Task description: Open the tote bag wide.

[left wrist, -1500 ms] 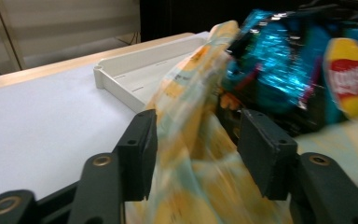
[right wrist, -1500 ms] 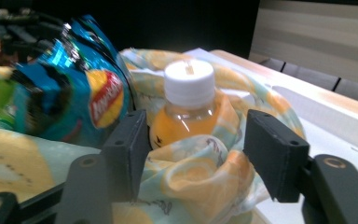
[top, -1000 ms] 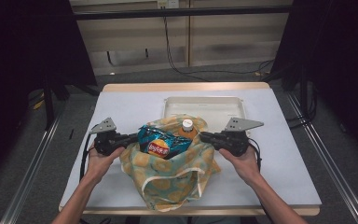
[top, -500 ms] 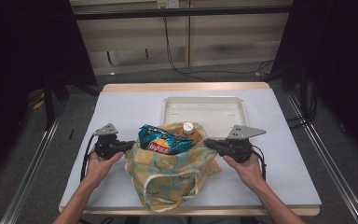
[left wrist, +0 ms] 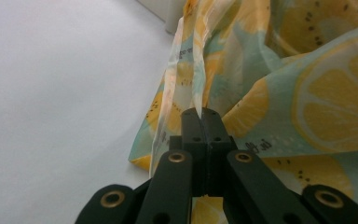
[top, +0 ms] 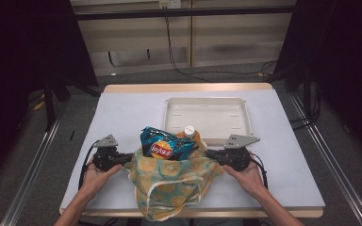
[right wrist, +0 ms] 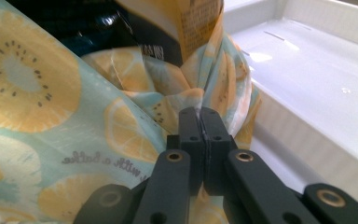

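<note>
Lemon-print bag (top: pixel 169 181) holding chips (top: pixel 162 143) and a bottle (top: pixel 190 133); left gripper (top: pixel 128 157) and right gripper (top: pixel 208 154) each pinch its edges.

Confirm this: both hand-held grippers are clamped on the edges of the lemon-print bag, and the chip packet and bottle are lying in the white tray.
Not quite. The chip packet and bottle sit in the lemon-print bag, not the white tray, as the high view shows. The left hand-held gripper and right hand-held gripper are clamped on its edges.

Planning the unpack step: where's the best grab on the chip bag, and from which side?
Grip the chip bag by its crinkled top edge, coming from above. That part sticks out of the fruit-print bag; the rest sits inside the cloth, with the orange bottle close beside it.
</note>
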Motion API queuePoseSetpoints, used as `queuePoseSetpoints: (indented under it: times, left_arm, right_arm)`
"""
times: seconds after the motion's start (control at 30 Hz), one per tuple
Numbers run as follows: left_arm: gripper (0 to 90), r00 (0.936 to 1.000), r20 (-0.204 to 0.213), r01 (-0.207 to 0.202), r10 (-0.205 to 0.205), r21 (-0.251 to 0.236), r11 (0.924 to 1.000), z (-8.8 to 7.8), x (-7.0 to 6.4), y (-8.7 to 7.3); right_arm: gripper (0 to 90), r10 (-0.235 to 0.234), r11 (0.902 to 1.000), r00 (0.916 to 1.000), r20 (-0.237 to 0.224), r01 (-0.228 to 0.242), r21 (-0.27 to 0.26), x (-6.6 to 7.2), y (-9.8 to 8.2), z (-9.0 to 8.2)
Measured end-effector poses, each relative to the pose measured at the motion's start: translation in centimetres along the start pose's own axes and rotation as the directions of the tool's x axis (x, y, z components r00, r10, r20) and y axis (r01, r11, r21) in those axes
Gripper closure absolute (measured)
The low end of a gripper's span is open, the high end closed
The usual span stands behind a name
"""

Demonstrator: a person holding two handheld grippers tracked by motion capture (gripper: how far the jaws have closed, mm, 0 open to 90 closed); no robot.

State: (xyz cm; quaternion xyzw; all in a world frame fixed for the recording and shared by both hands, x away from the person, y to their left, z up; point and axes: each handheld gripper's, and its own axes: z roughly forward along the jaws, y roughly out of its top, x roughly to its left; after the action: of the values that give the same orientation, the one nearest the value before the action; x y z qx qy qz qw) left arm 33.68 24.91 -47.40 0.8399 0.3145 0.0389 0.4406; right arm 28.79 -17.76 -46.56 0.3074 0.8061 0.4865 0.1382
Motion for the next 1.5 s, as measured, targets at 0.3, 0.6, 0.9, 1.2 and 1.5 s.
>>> queuePoseSetpoints:
  times: [0.3, 0.6, 0.9, 1.2, 1.5]
  left_arm:
    - [90.0, 0.9999, 0.013, 0.010, -0.010, -0.006, 0.9999, 0.5, -0.1, -0.2]
    - [89.5, 0.9990, 0.033, 0.032, -0.031, -0.036, 0.9989, 0.7, -0.2, -0.3]
    - [66.6, 0.9989, 0.016, 0.044, -0.043, -0.082, 0.9957, -0.2, -0.4, -0.4]
    - [46.6, 0.9964, -0.028, 0.074, -0.080, -0.183, 0.9803, -2.9, -0.6, -0.3]
    - [45.7, 0.9999, 0.005, 0.012, -0.011, -0.269, 0.9631, -5.7, -3.4, -0.1]
  right_arm:
    - [89.7, -0.021, 0.9969, 0.9995, 0.025, 0.019, 0.076, -0.2, -1.2, 1.3]
    - [89.1, -0.032, 0.9896, 0.9990, 0.029, 0.028, 0.141, -0.3, -1.4, 2.0]
    - [67.7, -0.034, 0.9986, 0.9994, -0.005, 0.034, 0.041, -0.1, 0.0, 0.4]
    - [45.6, -0.006, 0.9981, 1.0000, 0.006, 0.007, -0.062, 0.9, 1.9, -2.1]
    - [50.0, -0.025, 0.9890, 0.9932, -0.114, 0.008, -0.148, 3.3, 3.8, -3.8]
